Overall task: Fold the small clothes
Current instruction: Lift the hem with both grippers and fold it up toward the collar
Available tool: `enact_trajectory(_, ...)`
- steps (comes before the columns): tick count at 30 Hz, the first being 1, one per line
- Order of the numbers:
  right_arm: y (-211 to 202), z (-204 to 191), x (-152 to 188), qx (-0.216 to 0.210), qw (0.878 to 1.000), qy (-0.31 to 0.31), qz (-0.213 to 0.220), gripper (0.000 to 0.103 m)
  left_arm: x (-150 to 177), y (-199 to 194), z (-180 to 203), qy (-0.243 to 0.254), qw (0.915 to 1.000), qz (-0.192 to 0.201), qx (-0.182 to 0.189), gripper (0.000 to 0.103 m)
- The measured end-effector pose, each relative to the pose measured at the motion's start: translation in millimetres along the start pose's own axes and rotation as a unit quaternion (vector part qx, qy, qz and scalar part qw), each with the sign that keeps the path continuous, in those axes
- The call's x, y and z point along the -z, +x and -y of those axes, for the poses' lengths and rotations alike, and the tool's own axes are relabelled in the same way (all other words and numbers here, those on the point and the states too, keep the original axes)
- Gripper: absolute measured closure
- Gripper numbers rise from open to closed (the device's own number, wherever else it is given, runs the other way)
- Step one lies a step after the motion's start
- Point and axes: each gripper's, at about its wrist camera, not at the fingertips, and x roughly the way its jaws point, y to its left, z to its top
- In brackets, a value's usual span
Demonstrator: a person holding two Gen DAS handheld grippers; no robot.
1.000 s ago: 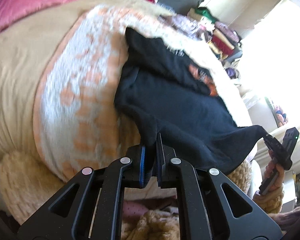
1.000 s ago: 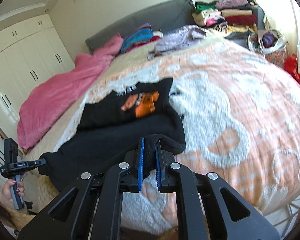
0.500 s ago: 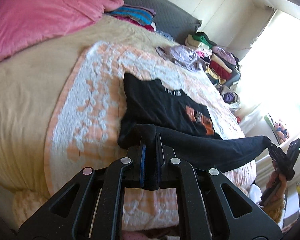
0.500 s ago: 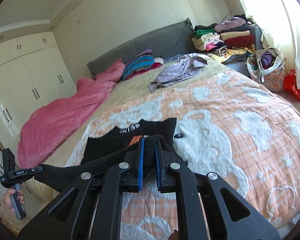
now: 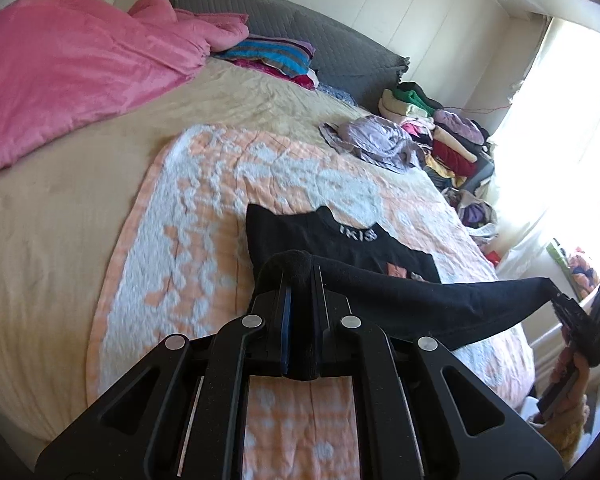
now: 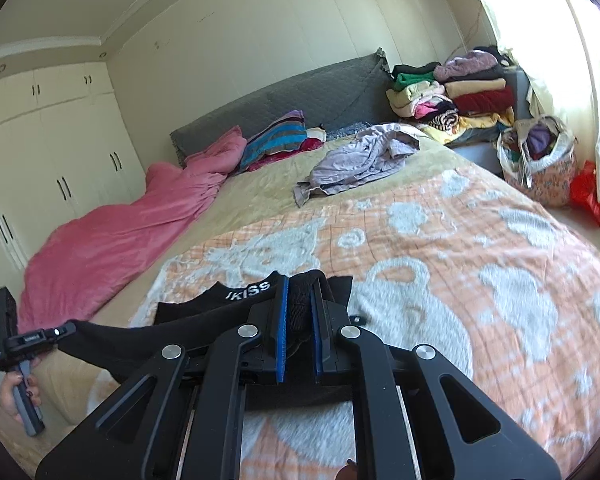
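Note:
A small black top [image 5: 340, 244] with white letters at the neck and an orange print lies on the orange-and-white blanket [image 5: 204, 216]. My left gripper [image 5: 300, 280] is shut on one corner of its lower hem. My right gripper [image 6: 300, 296] is shut on the other corner, and also shows in the left wrist view [image 5: 560, 304]. The hem is lifted and stretched taut between them above the top's upper half [image 6: 248, 292]. The left gripper shows at the far left of the right wrist view [image 6: 66, 330].
A pink duvet [image 5: 60, 72] covers the bed's left side. A crumpled lilac garment [image 6: 360, 156] lies further up the bed. Striped folded clothes [image 6: 280, 136] rest by the grey headboard. A clothes pile [image 6: 452, 96] and a full bag [image 6: 536, 160] stand at the right.
Both grippers have lifted the hem and carried it forward over the top toward the neck. The orange print is now mostly covered by the raised fabric.

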Motion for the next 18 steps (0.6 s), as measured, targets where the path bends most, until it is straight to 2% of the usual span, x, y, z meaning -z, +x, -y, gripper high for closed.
enact_trajectory(8, 41, 7, -18, 0.014, 1.000, -0.017, -0.015, 0.094, -17, 28, 11, 0.023, 0.9994, 0.003, -0.027, 0.101)
enact_trajectory(18, 76, 16, -20, 0.029, 0.999, -0.019, -0.025, 0.094, -30, 54, 14, 0.037, 0.9980, 0.003, -0.052, 0.101)
